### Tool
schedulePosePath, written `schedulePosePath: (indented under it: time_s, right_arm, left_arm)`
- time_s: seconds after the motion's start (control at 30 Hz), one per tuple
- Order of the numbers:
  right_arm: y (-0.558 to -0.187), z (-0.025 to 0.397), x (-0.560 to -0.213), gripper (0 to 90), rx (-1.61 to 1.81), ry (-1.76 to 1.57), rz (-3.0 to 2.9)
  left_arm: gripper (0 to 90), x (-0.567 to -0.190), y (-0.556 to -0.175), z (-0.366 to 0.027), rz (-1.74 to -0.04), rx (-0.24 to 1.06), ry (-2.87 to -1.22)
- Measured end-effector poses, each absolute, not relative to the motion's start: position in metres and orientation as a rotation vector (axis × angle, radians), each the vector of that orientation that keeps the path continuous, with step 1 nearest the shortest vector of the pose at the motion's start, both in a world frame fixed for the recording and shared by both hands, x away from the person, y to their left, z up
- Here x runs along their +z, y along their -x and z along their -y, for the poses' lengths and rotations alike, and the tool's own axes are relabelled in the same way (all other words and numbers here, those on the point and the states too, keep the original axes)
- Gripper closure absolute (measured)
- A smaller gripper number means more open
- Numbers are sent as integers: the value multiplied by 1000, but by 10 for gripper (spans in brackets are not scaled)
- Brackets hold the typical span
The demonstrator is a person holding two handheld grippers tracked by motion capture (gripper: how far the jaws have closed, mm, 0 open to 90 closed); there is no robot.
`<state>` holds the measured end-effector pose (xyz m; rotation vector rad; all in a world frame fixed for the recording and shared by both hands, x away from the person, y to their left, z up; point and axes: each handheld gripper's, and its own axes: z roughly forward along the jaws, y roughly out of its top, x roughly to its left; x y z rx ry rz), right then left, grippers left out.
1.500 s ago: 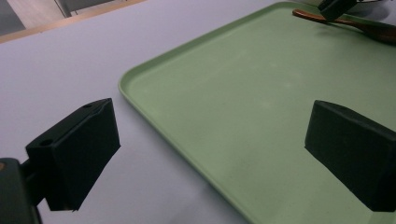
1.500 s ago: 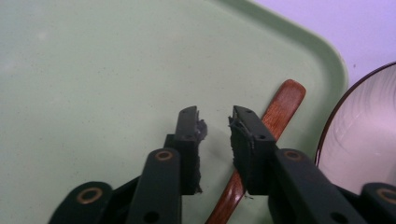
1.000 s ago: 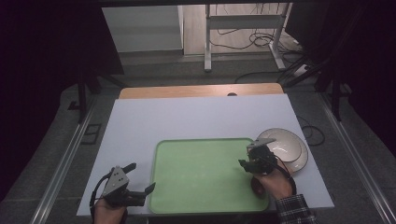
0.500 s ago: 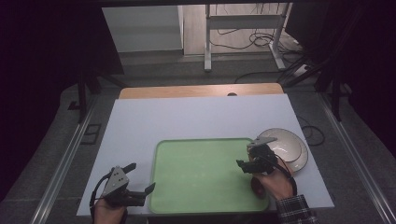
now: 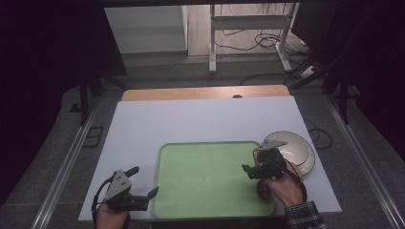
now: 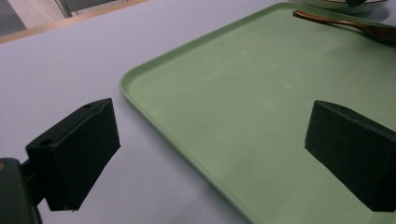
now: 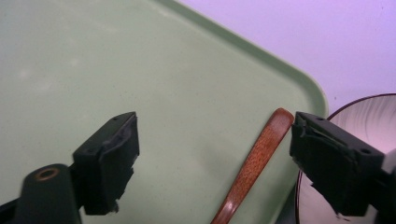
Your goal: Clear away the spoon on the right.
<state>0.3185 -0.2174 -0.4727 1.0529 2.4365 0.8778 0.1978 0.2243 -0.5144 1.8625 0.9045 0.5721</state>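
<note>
Change between the earlier pictures and this moment is very small: the right hand-held gripper (image 5: 254, 170) has shifted only a little, slightly toward the person and lower, above the right edge of the tray (image 5: 191, 191), while the left hand-held gripper (image 5: 142, 184) stays in the same place at the tray's left front corner. Both have their jaws spread, with nothing between them.

The thing in hand seems to be the spoon (image 7: 254, 163), a wooden one. In the right gripper view its brown handle lies on the tray close to the right rim, and the handle's end is just beside the right jaw (touching or not, I cannot tell). In the high view the spoon's bowl end shows as a dark brown spot near the tray's front right corner, partly hidden by the hand. In the left gripper view the spoon (image 6: 345, 25) lies at the far side of the tray, just in front of the bowl (image 6: 336, 3).

The white bowl (image 5: 298, 150) stands on the worktop (image 5: 200, 119), just beside the tray's right rim, and looks empty.

In my judgement, the small lowering means the right gripper is settling over the handle to take it. The jaws are not yet around it; the handle sits toward one jaw, so a small sideways correction is needed before closing. The left gripper waits, astride the tray's left rim.
</note>
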Motion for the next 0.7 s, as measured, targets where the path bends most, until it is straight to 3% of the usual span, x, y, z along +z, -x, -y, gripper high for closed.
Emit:
schedulePosePath:
  time_s: [0.7]
  right_arm:
    - [-299,226,-463,16,948,-998,-2401]
  left_arm:
    - [29,-514,-198,-224,-904,574,-1862]
